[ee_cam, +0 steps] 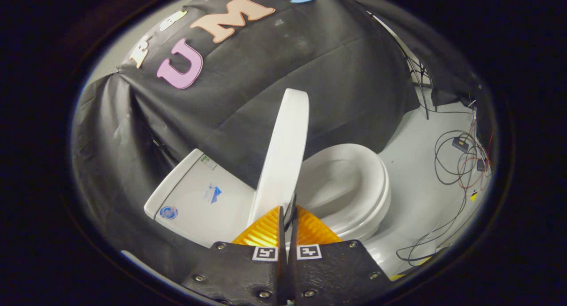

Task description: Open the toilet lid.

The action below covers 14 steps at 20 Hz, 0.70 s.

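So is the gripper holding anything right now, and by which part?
Apparently the toilet lid, by its near edge: the gripper looks shut on that rim, with the lid raised nearly upright.

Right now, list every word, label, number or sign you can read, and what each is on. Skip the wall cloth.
No text reads clearly.
Stickers on the tank: a round one, a triangular logo, a small label near the top edge; all too blurred.
Square coded markers on the gripper, whose fingers are shut beside the raised toilet lid: patterns, not words.
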Each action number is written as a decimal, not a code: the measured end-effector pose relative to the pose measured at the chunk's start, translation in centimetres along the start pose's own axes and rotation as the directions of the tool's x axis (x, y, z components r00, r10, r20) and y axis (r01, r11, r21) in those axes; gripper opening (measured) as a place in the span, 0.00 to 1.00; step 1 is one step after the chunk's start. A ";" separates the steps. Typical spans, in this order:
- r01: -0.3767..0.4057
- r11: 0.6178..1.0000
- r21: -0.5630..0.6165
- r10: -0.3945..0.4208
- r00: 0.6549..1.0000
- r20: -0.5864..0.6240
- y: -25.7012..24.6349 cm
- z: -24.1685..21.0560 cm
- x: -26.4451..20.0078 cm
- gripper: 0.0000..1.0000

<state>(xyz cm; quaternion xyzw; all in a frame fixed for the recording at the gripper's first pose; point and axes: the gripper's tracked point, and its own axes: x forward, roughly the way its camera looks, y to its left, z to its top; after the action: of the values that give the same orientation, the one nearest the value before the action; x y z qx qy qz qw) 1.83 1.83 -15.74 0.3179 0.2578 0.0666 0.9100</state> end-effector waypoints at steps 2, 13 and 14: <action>-0.024 1.000 -0.016 0.024 1.000 0.012 1.0 0.3 0.1 0.01; -0.095 0.977 -0.193 0.111 0.991 0.071 7.8 0.9 -0.5 0.01; -0.095 0.971 -0.218 0.114 0.991 0.074 8.4 0.8 -0.6 0.01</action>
<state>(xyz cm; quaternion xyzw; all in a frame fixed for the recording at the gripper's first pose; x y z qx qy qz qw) 2.07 7.85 -9.74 0.2338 0.1926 0.1280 0.9444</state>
